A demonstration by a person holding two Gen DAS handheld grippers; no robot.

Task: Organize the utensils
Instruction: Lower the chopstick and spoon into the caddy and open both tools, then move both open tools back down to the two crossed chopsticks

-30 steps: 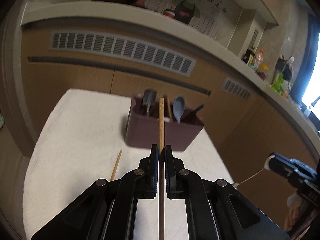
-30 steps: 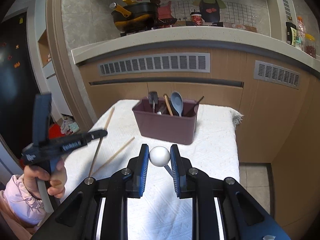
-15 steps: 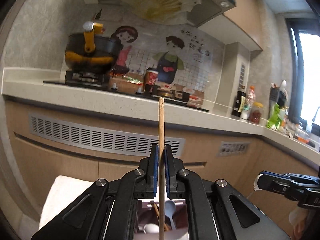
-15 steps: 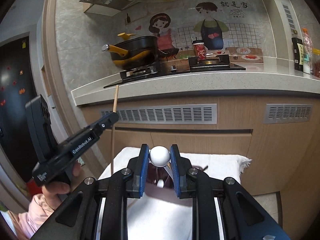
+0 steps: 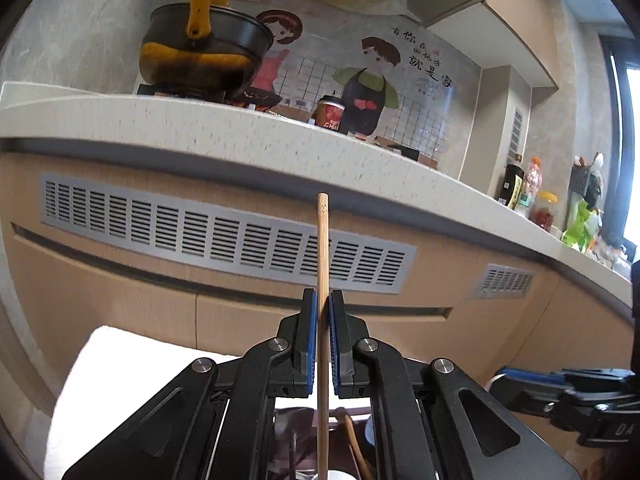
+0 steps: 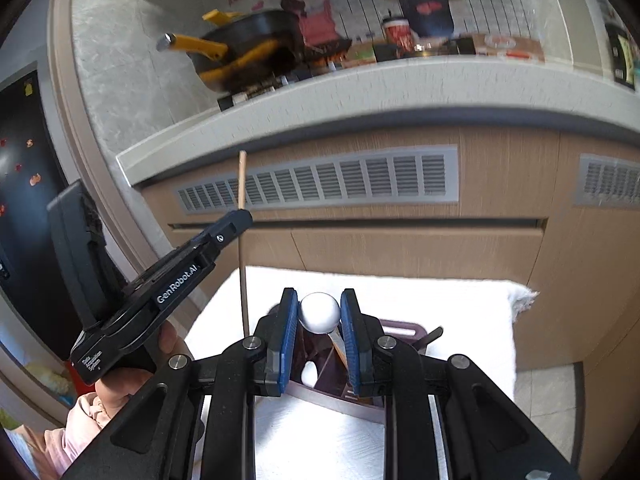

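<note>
Your left gripper [image 5: 323,334] pinches a chopstick [image 5: 322,264] upright, its long axis vertical; your right gripper [image 6: 319,330] pinches a white spoon [image 6: 319,313]. The purple holder [image 6: 394,328] sits on the worktop [image 6: 460,312] just below both fingers, about equally near.

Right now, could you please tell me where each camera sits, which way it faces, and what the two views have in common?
Left wrist: on the left gripper, looking along its fingers at the counter and vent; it holds a chopstick upright; the right gripper shows at lower right.
Right wrist: on the right gripper, angled down at the holder on the white cloth; it grips a white spoon; the left gripper and a hand show at left.
Shared: counter, vent, pan, chopstick, holder.
</note>
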